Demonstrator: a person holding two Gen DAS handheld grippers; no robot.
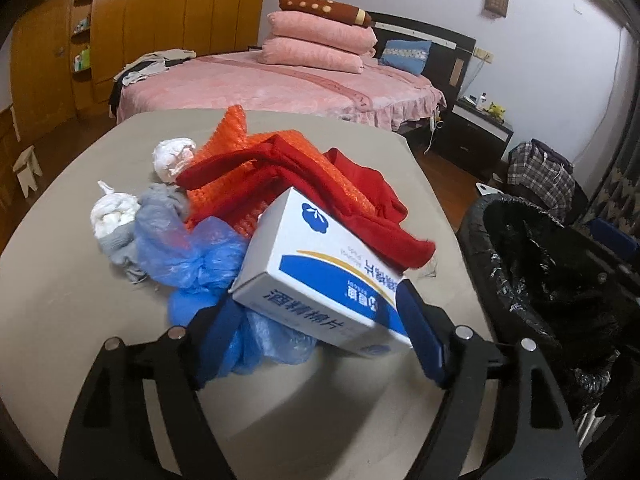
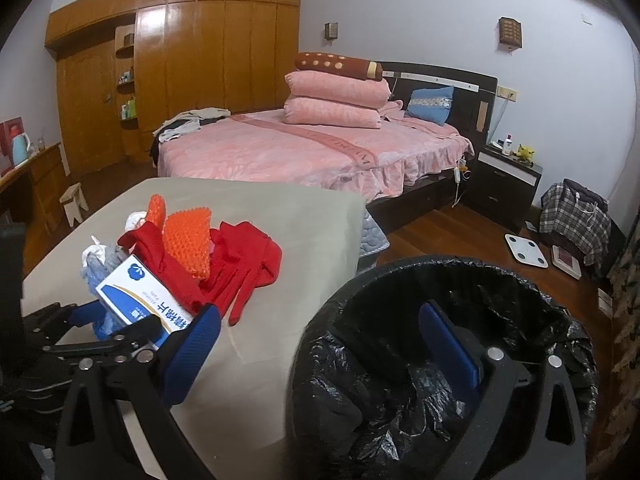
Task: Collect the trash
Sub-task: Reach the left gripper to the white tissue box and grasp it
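Observation:
A white and blue cardboard box (image 1: 320,272) is held between the blue pads of my left gripper (image 1: 324,324), tilted, just above the beige table (image 1: 80,320). Behind it lie a blue plastic bag (image 1: 188,248), red cloth (image 1: 328,184), orange mesh (image 1: 228,140), grey cloth and white crumpled tissues (image 1: 172,158). The black-lined trash bin (image 1: 540,280) stands right of the table. My right gripper (image 2: 320,344) is open and empty, spanning the bin's near rim (image 2: 400,280). The box (image 2: 136,300) and the left gripper's fingers (image 2: 132,332) also show in the right wrist view.
A pink bed (image 2: 300,148) with stacked pillows stands behind the table. A dark nightstand (image 2: 504,176), a plaid bag (image 2: 572,216) and a white scale (image 2: 524,250) are on the wooden floor at right. A wooden wardrobe (image 2: 180,60) lines the back wall.

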